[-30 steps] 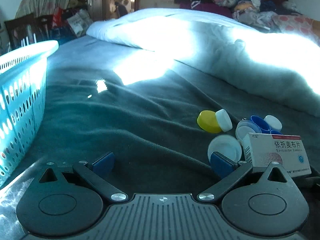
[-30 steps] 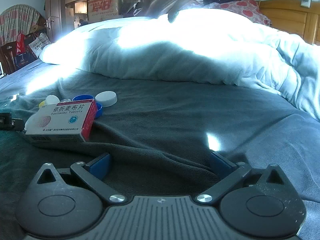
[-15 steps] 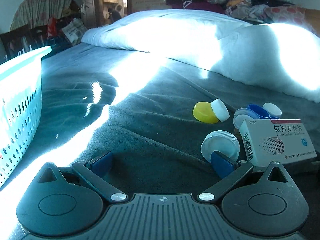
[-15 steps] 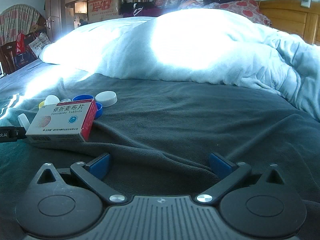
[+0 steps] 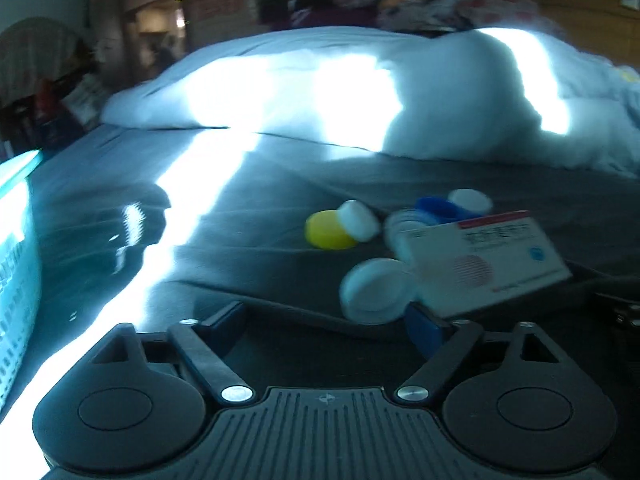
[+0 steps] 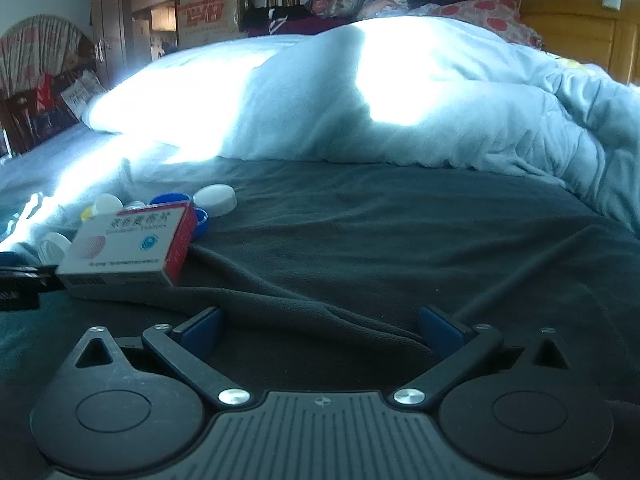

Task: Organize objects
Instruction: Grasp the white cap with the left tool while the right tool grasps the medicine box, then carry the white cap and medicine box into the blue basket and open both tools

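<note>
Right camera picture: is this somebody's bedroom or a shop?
Most likely a bedroom. A dark blanket covers a bed, a puffy white duvet is heaped behind, and a wooden headboard stands at the back.

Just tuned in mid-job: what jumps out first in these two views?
A white medicine box with a red end lies on the dark bedspread, bottle caps behind it, including a yellow cap. Beyond them, a sunlit white duvet is heaped across the bed. A turquoise basket stands far left.

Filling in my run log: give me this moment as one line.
left claw: closing, nothing gripped, beside white cap | right claw: open, empty | medicine box: on blanket | basket: at left
</note>
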Available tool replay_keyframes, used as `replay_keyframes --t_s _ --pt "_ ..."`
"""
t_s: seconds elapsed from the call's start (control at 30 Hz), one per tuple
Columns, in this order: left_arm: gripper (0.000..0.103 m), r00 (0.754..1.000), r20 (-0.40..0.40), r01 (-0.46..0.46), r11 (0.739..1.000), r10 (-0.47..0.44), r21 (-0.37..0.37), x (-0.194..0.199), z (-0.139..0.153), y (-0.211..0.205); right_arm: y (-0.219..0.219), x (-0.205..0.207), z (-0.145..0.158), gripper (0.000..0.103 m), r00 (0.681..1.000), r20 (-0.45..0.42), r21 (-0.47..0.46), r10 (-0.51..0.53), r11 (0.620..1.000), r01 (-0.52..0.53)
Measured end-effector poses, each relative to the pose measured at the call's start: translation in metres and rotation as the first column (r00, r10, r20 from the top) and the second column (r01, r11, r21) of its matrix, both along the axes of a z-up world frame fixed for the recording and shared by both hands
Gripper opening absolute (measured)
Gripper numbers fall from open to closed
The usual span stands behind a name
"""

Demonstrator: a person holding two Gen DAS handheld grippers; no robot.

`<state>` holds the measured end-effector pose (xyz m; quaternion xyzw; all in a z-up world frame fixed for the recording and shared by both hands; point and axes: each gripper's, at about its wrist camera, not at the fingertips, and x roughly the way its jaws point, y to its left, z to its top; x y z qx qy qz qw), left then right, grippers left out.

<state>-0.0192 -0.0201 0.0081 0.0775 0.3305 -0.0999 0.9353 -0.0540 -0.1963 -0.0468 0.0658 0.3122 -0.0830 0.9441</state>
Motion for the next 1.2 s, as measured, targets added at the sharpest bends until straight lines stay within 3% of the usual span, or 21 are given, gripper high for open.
replay_keyframes --t_s 0.1,0.23,0.33,0.4,0.47,0.53,0.57,0.63,0.7,0.73,0.8,0.9,1.0,1.07,1.13,1.2 --pt "0.082 1.0 0.002 0.03 0.999 -0.03 -0.031 -0.001 0.002 -0.005 -0.006 -0.002 0.001 0.103 1.0 0.022 0.043 0.004 0.999 -0.005" --pt "0.081 1.0 -0.004 -0.006 0.998 0.005 -0.062 0.011 0.003 -0.006 -0.009 -0.005 0.003 0.103 0.999 0.037 0.069 0.01 0.998 -0.012" --pt "0.081 1.0 0.023 -0.002 1.0 0.003 -0.03 0.016 0.004 -0.014 -0.015 -0.012 0.011 0.102 0.998 0.055 0.102 0.024 0.994 -0.029" --pt "0.072 1.0 0.013 0.009 0.999 -0.009 -0.032 0.022 0.003 -0.018 -0.016 -0.018 0.02 0.102 0.995 0.084 0.056 0.046 0.997 -0.051" --pt "0.04 0.999 -0.029 0.028 0.997 -0.031 -0.074 0.028 -0.001 -0.016 -0.018 -0.026 0.031 0.102 0.984 0.141 0.004 0.105 0.994 -0.107" --pt "0.04 0.999 -0.039 0.016 0.995 -0.02 -0.101 0.027 -0.001 -0.011 -0.019 -0.025 0.044 0.101 0.968 0.143 -0.001 0.208 0.978 -0.21" --pt "0.04 0.999 -0.036 0.009 0.995 -0.013 -0.103 0.023 0.0 -0.007 -0.017 -0.023 0.05 0.1 0.952 0.138 -0.028 0.272 0.962 -0.271" --pt "0.04 0.999 -0.03 -0.013 0.994 0.01 -0.111 0.017 0.004 0.0 -0.006 -0.015 0.061 0.1 0.886 0.108 -0.153 0.45 0.889 -0.433" --pt "0.04 0.999 -0.033 -0.038 0.991 0.034 -0.131 0.011 0.007 0.01 0.008 -0.003 0.066 0.1 0.794 0.034 -0.266 0.606 0.772 -0.578" --pt "0.04 0.998 -0.036 -0.051 0.989 0.047 -0.141 0.008 0.009 0.014 0.017 0.006 0.067 0.1 0.737 -0.019 -0.314 0.676 0.696 -0.646" --pt "0.04 0.997 -0.037 -0.066 0.985 0.061 -0.157 0.002 0.014 0.019 0.03 0.028 0.064 0.1 0.644 -0.106 -0.341 0.757 0.581 -0.739" --pt "0.04 0.998 -0.023 -0.064 0.985 0.061 -0.163 -0.006 0.023 0.022 0.043 0.061 0.055 0.099 0.57 -0.189 -0.335 0.8 0.493 -0.803" --pt "0.04 0.998 -0.013 -0.061 0.984 0.06 -0.168 -0.01 0.031 0.023 0.053 0.081 0.044 0.096 0.519 -0.24 -0.296 0.82 0.447 -0.844" --pt "0.04 0.997 -0.014 -0.071 0.982 0.07 -0.175 -0.011 0.034 0.024 0.055 0.088 0.041 0.083 0.491 -0.263 -0.266 0.831 0.427 -0.864" --pt "0.04 0.997 -0.009 -0.074 0.982 0.074 -0.176 -0.011 0.037 0.025 0.052 0.086 0.044 0.066 0.498 -0.253 -0.236 0.829 0.447 -0.863" --pt "0.04 0.997 0.001 -0.078 0.982 0.079 -0.171 -0.013 0.039 0.025 0.052 0.076 0.048 0.065 0.517 -0.256 -0.233 0.816 0.467 -0.853"
